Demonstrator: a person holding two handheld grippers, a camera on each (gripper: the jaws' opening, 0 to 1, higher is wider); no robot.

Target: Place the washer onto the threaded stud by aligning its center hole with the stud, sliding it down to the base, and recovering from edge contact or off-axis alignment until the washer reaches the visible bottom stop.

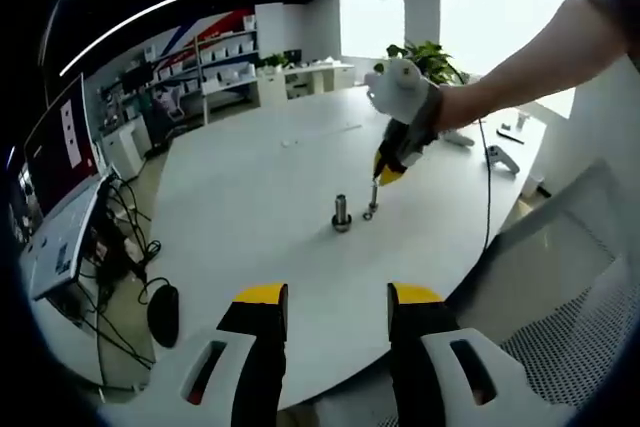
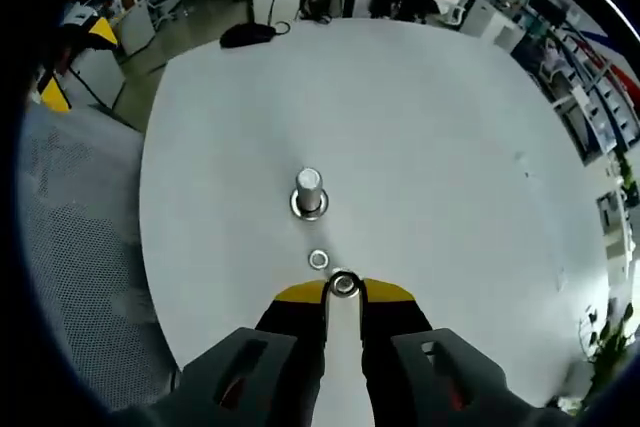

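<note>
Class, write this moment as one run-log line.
right gripper: shut on washer | stud: bare, upright on table | spare washer: lying between | left gripper: open

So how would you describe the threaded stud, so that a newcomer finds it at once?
Look at the big round white table. Near its middle stands a short upright metal stud on a wider round base. Unlike the flat washer lying beside it and the washer held in the right gripper, it rises from the surface.

Steel washer held on edge near upright threaded stud; second washer flat between
</note>
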